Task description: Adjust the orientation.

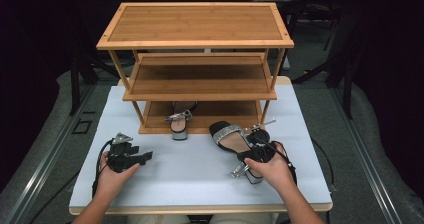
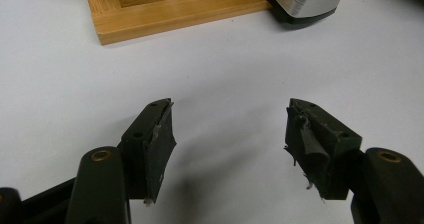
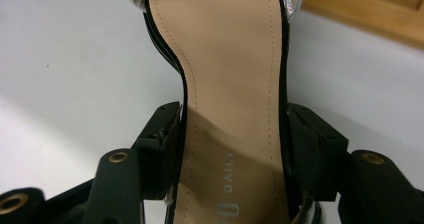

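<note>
Right gripper [image 3: 232, 134] fingers clamp the sandal [image 3: 235, 109] at its sides — left gripper [image 2: 230, 134] fingers spread wide, empty.

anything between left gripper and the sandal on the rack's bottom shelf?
Nothing: bare white table lies between the open left gripper and that sandal, per the left gripper view.

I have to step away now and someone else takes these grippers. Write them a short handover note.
Left gripper: open, holding nothing, low over the white table in front of the three-tier bamboo shoe rack.
Right gripper: jaws closed on the sides of the black block-heel sandal with a silver toe strap, toe towards the rack.
Matching sandal: already on the bottom shelf, heel sticking out over the front edge.
Likely left: set the held sandal beside its mate, then release.
</note>
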Demonstrator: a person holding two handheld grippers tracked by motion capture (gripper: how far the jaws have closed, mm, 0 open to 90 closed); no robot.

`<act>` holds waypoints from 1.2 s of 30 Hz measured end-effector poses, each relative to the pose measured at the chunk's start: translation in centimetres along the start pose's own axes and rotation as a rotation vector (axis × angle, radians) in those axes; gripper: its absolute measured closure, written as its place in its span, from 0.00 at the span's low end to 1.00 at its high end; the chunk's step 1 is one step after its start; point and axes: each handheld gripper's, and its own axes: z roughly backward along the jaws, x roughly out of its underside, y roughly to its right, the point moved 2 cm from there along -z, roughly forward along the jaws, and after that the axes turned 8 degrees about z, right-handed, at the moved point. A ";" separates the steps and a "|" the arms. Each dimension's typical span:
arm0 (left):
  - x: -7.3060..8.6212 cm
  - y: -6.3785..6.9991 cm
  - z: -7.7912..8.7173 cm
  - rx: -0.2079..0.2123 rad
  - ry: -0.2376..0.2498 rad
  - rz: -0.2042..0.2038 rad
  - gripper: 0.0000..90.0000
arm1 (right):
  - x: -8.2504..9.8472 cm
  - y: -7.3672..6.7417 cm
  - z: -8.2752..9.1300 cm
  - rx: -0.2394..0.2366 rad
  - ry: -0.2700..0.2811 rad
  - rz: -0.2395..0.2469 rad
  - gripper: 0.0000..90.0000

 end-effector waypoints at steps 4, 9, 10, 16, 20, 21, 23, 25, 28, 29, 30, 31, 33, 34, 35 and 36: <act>0.0 0.0 0.0 0.001 -0.001 -0.002 0.40 | -1.6 0.0 -0.8 0.035 -0.008 -0.008 0.47; 0.0 -0.2 0.0 0.001 -0.005 -0.003 0.40 | -3.0 0.1 -2.4 0.050 -0.035 -0.029 0.47; 0.0 -0.2 -0.1 -0.001 0.000 -0.002 0.40 | -3.1 0.2 -2.5 0.051 -0.034 -0.023 0.47; 0.0 -0.2 -0.1 0.002 -0.007 -0.004 0.40 | -3.5 0.0 -3.5 0.044 -0.035 -0.048 0.46; 0.1 -0.2 -0.1 0.001 -0.009 0.000 0.40 | -3.2 0.0 -3.9 0.014 -0.027 -0.063 0.46; 0.1 -0.2 -0.1 -0.001 -0.009 0.000 0.40 | -3.2 0.0 -3.8 0.012 -0.024 -0.064 0.46; 0.1 -0.2 -0.2 -0.002 -0.010 0.001 0.40 | -3.2 0.1 -3.7 0.018 -0.008 -0.067 0.44; 0.2 -0.2 -0.3 -0.001 -0.012 0.000 0.40 | -3.2 0.1 -3.2 0.009 0.016 -0.075 0.42; 0.2 -0.1 -0.3 -0.001 -0.011 0.000 0.40 | -3.4 0.1 -2.0 0.007 0.068 -0.067 0.40; 0.2 -0.1 -0.3 -0.001 -0.011 0.000 0.40 | -3.4 0.1 -1.6 0.009 0.085 -0.056 0.40; 0.2 -0.1 -0.3 -0.002 -0.010 0.000 0.40 | -3.3 0.0 -1.0 0.007 0.103 -0.050 0.40; 0.2 -0.2 -0.3 -0.003 -0.010 0.001 0.40 | -3.2 -0.1 -0.5 0.008 0.121 -0.045 0.41; 0.2 -0.2 -0.3 -0.004 -0.011 0.002 0.40 | -3.0 -0.1 0.0 0.005 0.137 -0.041 0.43; 0.2 -0.2 -0.3 -0.004 -0.011 0.004 0.40 | -2.6 -0.1 0.9 0.005 0.163 -0.025 0.45; 0.2 -0.2 -0.3 -0.003 -0.011 0.004 0.40 | -2.2 -0.1 1.7 0.019 0.188 -0.009 0.47; 0.2 -0.1 -0.3 -0.001 -0.011 0.004 0.40 | -2.2 -0.1 1.7 0.019 0.188 -0.009 0.47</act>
